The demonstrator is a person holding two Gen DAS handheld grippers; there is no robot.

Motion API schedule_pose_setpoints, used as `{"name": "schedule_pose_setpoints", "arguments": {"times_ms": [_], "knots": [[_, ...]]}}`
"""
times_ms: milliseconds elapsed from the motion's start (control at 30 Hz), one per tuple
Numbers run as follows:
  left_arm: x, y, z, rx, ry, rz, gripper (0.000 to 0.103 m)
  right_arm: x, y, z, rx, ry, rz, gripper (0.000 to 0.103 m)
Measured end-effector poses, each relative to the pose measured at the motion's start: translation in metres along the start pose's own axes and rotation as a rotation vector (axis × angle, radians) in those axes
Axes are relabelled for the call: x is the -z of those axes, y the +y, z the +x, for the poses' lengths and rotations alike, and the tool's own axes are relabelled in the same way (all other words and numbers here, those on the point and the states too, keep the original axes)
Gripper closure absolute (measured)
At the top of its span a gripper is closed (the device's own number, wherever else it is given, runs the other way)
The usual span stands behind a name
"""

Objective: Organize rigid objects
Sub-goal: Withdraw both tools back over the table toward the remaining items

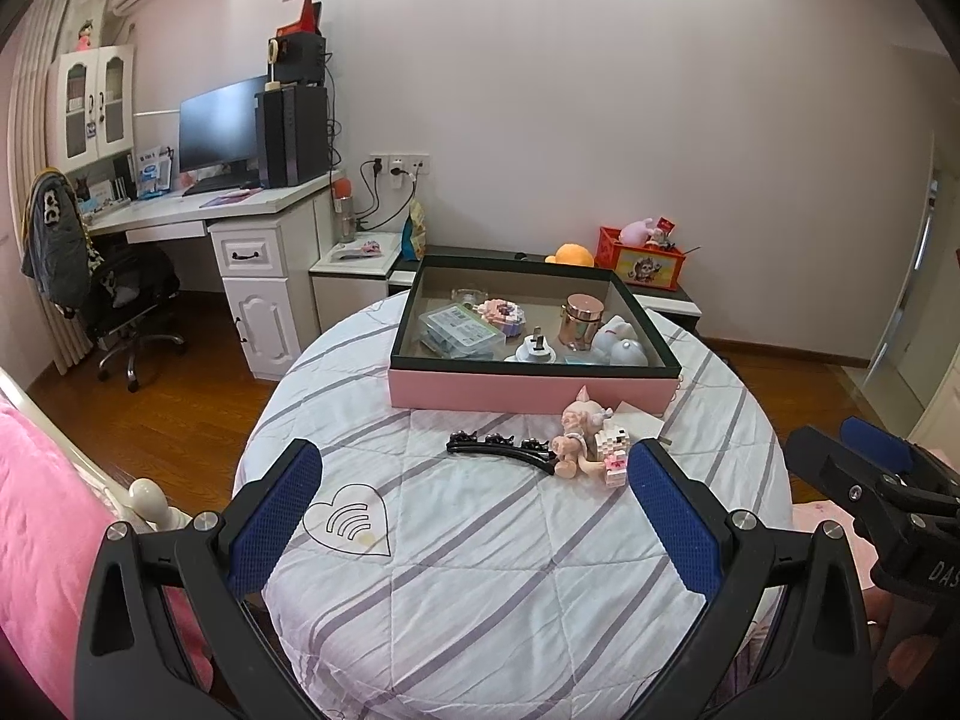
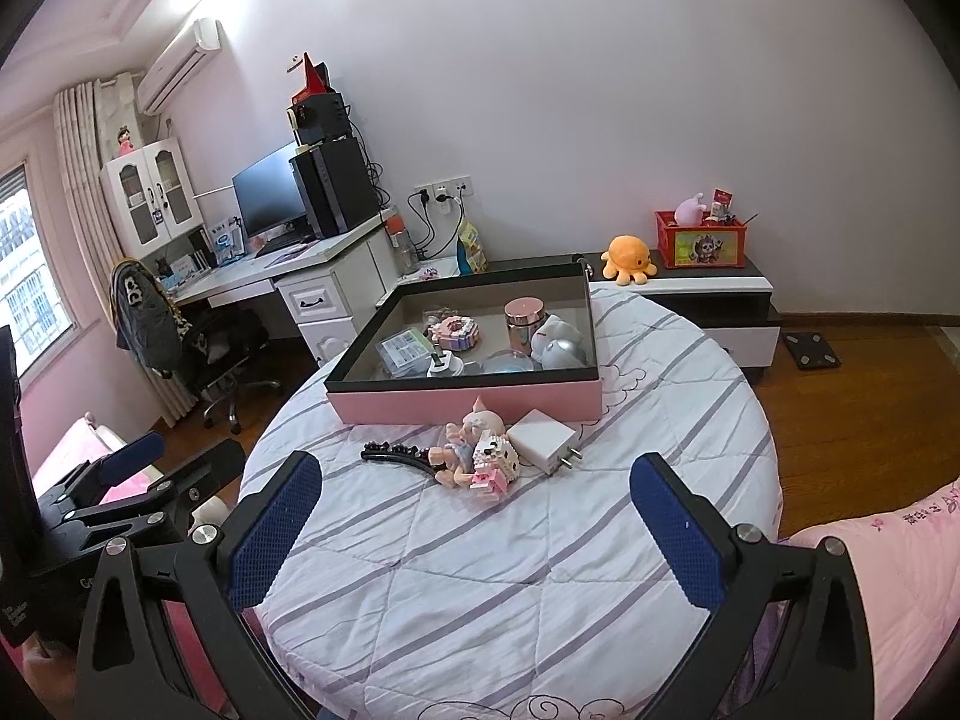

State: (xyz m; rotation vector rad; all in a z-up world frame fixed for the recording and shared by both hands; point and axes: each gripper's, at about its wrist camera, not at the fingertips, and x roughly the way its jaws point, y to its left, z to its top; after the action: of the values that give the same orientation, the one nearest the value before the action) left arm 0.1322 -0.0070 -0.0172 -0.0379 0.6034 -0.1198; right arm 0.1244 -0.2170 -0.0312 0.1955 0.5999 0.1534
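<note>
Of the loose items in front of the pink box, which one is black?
The long hair clip at the left end of the cluster; the pig doll, block figure and charger are pale.

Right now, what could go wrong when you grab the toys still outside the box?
The pig doll, block figure and black hair clip lie bunched together, so closing on one may drag another. The white charger sits against them and could get shoved. The soft quilt may let the thin clip slip.

White charger (image 1: 641, 414) mostly hidden behind the pig figurine (image 1: 575, 441), right tongs (image 1: 873, 459) cut off at the edge
</note>
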Motion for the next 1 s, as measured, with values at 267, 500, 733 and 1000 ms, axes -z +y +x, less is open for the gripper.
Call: {"name": "schedule_pose_setpoints", "arguments": {"times_ms": [267, 500, 733, 1000], "knots": [[0.001, -0.002, -0.001, 0.001, 0.004, 0.001, 0.000, -0.001, 0.000, -0.001, 0.000, 0.001, -0.002, 0.000], [0.005, -0.002, 0.007, -0.006, 0.021, 0.004, 0.000, 0.000, -0.001, 0.004, 0.009, 0.016, -0.004, 0.000], [0.024, 0.007, 0.045, -0.014, 0.126, -0.005, 0.000, 0.013, -0.020, 0.034, 0.055, 0.103, 0.000, 0.000], [0.034, 0.008, 0.084, -0.007, 0.193, -0.006, 0.000, 0.017, -0.044, 0.072, 0.109, 0.180, 0.004, 0.000]]}}
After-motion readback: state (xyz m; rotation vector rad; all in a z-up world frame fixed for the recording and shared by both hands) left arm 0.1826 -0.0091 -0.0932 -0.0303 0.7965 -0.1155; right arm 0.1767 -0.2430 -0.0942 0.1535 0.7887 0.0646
